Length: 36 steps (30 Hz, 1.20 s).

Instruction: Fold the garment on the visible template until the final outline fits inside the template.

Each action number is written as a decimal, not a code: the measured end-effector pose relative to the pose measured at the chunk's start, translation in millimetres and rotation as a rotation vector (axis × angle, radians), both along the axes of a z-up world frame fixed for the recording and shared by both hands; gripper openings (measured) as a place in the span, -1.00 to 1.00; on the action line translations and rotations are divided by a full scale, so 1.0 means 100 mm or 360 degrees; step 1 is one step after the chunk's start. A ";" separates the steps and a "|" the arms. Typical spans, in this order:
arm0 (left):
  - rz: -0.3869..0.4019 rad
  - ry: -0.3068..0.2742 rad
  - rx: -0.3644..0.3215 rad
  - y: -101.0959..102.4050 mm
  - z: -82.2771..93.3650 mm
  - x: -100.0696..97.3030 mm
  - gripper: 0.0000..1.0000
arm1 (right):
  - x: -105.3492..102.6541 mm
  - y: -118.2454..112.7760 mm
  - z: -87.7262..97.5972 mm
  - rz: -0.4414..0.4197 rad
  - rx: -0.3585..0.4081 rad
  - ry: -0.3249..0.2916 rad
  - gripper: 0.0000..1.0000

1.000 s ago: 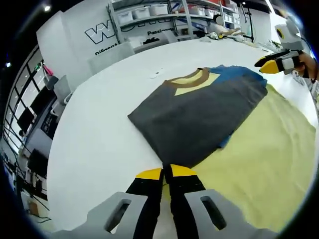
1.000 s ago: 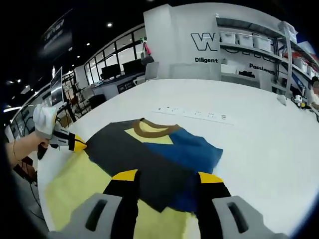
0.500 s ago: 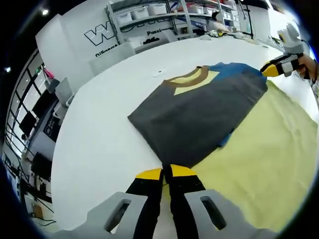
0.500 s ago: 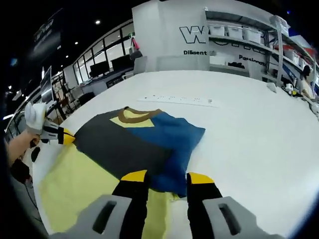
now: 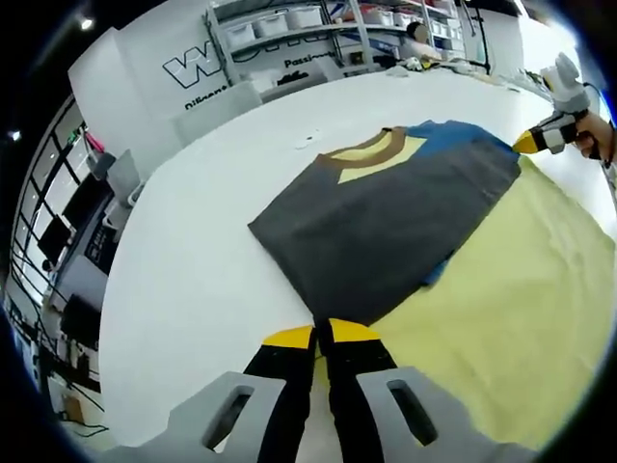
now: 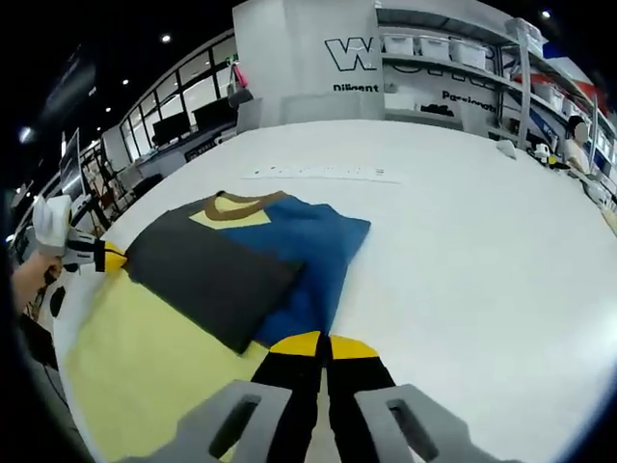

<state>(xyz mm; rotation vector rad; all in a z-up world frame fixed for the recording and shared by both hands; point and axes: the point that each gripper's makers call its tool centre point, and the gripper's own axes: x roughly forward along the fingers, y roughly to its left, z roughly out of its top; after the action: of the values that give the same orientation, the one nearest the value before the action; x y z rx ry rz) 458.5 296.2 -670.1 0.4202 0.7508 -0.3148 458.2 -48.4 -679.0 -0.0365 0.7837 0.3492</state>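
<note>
A folded garment [image 5: 386, 222] is seen at the centre of the left gripper view, lying on a white counter [image 5: 193, 260]. Its upper layer is dark grey, a blue layer shows at the upper right and at a small corner on the lower right edge, and a brown collar with a pale yellow patch lies at the top. A pale yellow template [image 5: 501, 328] is spread under it and reaches toward the lower right of the frame.

At the bottom of this view the left claw [image 5: 321, 335] is seen with its yellow-tipped jaws pressed together, right at the near corner of the grey layer; whether cloth is pinched between them cannot be told. At the upper right edge the right claw [image 5: 540, 141] is seen, held by a hand, its tip touching the far corner of the garment.

In the right gripper view the garment [image 6: 251, 260] is placed left of centre, with the template [image 6: 145, 367] at the lower left and the counter [image 6: 482, 270] across the right. The right claw [image 6: 323, 343] at the bottom is drawn shut at the blue corner; a grip on the cloth cannot be confirmed. The left claw [image 6: 106, 258] is seen at the left edge, against the grey corner.

Shelves with bins [image 5: 289, 24] and a wall with lettering [image 6: 362, 58] are seen at the top of the frames.
</note>
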 end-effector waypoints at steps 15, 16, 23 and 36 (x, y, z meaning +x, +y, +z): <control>0.0038 0.0007 -0.0084 0.02 0.00 0.00 -0.90 | 0.38 -0.01 0.33 -0.0079 0.0072 -0.0117 -0.75; 0.0036 0.0007 -0.0082 0.02 -0.01 0.01 -0.90 | 0.42 -0.01 0.34 -0.0079 0.0071 -0.0125 -0.76; -0.0003 -0.0004 -0.0006 0.00 -0.01 0.01 -0.90 | 0.74 -0.01 0.38 -0.0078 0.0077 -0.0152 -0.76; 0.0003 -0.0003 -0.0024 0.00 -0.01 0.01 -0.91 | 1.08 -0.04 0.07 -0.0165 0.0086 -0.0039 -0.71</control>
<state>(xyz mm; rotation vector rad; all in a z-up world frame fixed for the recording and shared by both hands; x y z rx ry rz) 459.2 296.0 -671.2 0.4053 0.7464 -0.3180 565.9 -52.6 -672.3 0.0503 0.7488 0.2709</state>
